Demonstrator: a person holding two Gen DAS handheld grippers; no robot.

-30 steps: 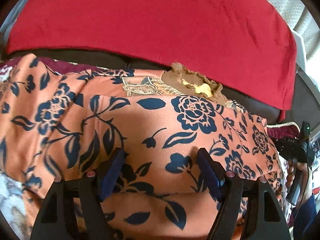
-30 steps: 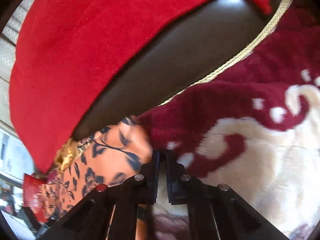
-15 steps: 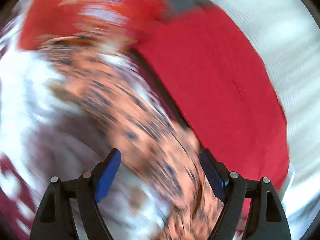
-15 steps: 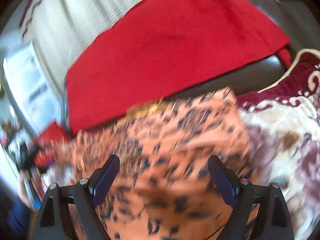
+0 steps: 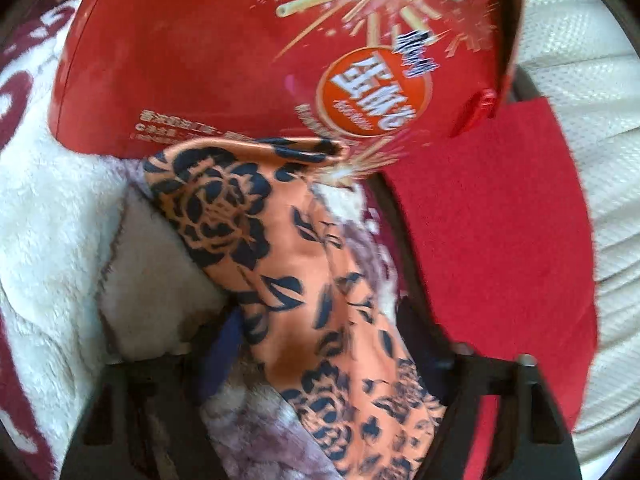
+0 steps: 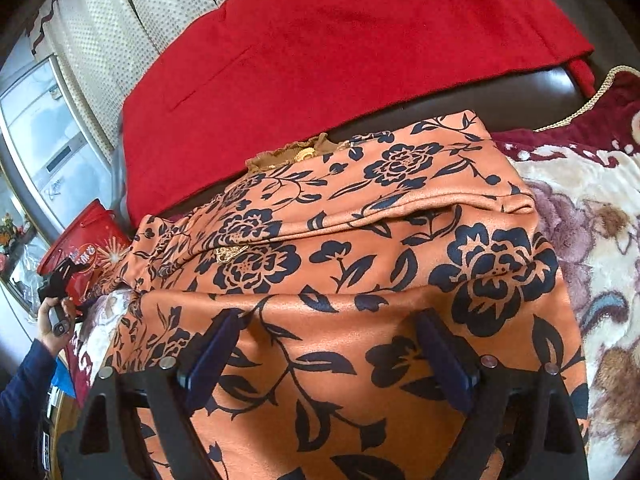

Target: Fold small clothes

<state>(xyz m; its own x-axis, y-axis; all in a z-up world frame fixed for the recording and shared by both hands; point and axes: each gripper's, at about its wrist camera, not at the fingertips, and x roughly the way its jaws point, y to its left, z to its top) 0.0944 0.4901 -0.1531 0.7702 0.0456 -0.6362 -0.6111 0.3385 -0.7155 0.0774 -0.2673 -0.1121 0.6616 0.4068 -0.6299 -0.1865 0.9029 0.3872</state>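
An orange garment with dark blue flowers (image 6: 360, 240) lies partly folded on a plush blanket. In the right wrist view it fills the middle, with a brown ruffled collar at its far edge. My right gripper (image 6: 332, 356) is open just above the cloth, holding nothing. In the left wrist view a narrow end of the same garment (image 5: 288, 280) runs between the fingers up to a red bucket. My left gripper (image 5: 320, 344) is open around that strip of cloth, jaws apart.
A red printed plastic bucket (image 5: 240, 60) stands close ahead of the left gripper and shows at far left in the right view (image 6: 88, 248). A red cloth (image 6: 340, 40) drapes a dark sofa back. The floral blanket (image 6: 592, 208) spreads to the right.
The right gripper has opened, let go of the garment corner and pulled back over the cloth. The left gripper has swung left to the garment's end by the red bucket.
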